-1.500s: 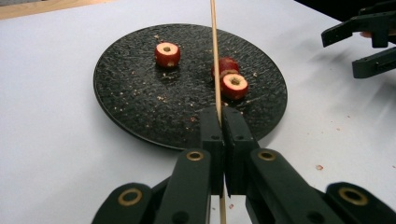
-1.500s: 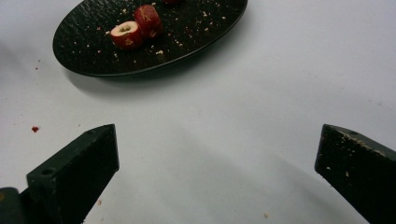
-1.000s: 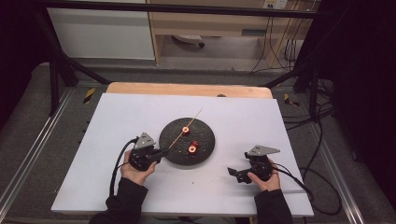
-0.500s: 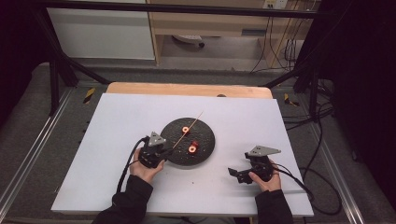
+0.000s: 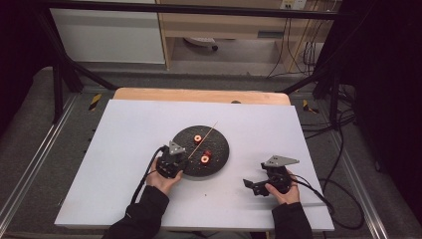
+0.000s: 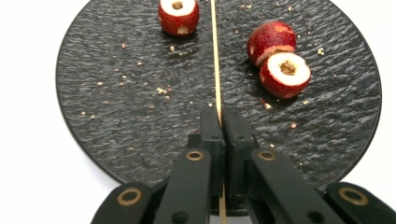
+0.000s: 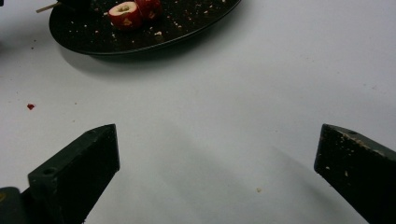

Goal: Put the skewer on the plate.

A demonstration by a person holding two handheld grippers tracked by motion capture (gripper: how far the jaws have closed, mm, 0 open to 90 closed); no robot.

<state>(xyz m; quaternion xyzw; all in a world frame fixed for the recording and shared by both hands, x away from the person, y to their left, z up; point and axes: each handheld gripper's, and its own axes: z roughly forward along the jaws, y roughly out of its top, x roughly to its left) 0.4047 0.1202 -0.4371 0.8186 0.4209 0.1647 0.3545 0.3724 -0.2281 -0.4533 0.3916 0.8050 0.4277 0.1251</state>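
A round black slate plate (image 5: 219, 158) (image 6: 116, 102) lies mid-table with cored red fruit pieces on it: one (image 5: 198, 138) (image 6: 178, 16) at the far side, two (image 5: 205, 158) (image 6: 285, 73) close together nearer me. My left gripper (image 5: 180, 160) (image 6: 219, 116) is at the plate's near-left edge, shut on a thin wooden skewer (image 5: 204, 140) (image 6: 215, 56) that runs across the plate between the fruit. My right gripper (image 5: 249, 185) (image 7: 217, 149) rests on the white table to the right of the plate, jaws wide open with nothing between them.
Crumbs are scattered over the plate (image 7: 154, 39). The white table top (image 5: 124, 149) ends at a wooden strip (image 5: 199, 94) at the back. Black frame bars and cables (image 5: 328, 164) run beside the table on the right.
My left hand has moved right and down toward the plate, carrying the skewer so it now lies across the plate. The right hand has stayed put.
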